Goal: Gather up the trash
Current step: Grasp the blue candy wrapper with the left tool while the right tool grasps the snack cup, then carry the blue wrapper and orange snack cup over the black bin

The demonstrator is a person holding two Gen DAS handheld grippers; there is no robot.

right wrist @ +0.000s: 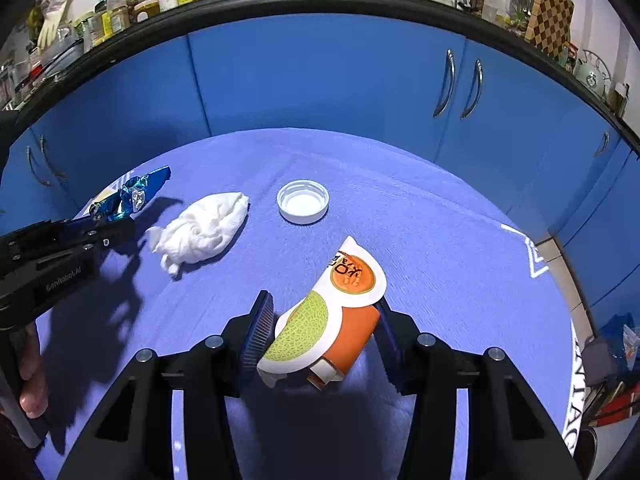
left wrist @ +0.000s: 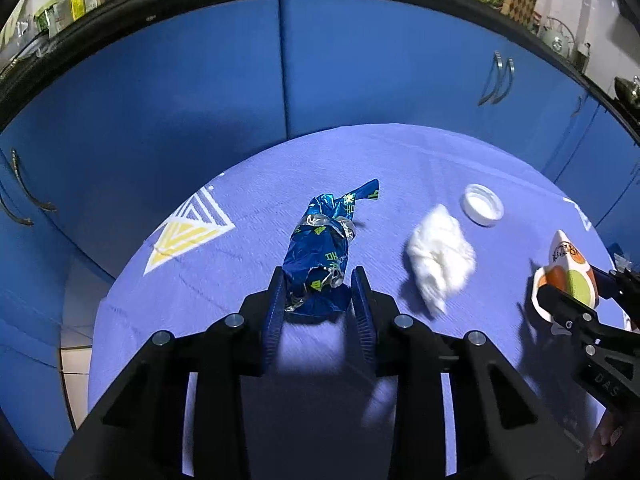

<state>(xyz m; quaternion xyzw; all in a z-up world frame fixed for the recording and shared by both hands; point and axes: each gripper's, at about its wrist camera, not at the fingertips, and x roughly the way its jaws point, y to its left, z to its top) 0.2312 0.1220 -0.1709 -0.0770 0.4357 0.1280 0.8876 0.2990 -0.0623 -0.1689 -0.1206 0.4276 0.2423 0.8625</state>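
On my table point(right wrist: 400, 184), the tissue wad point(right wrist: 200, 228) sits left of the cap point(right wrist: 303, 202), wrapper point(right wrist: 132, 194) further left, carton point(right wrist: 332, 316) in front.

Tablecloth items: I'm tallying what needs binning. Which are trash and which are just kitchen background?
Trash:
crumpled blue foil wrapper
crumpled white tissue
round white plastic lid
orange melon-print paper cup

Background:
blue cabinet doors
checkered board
jars on counter

Both grippers angled downward, jaws partly closed.
The left gripper point(left wrist: 318, 280) pinches a wrapper point(left wrist: 320, 256) between its pads; the right gripper point(right wrist: 324, 316) clamps a carton point(right wrist: 332, 320), fingers point(right wrist: 32, 376) wrapping the left handle.
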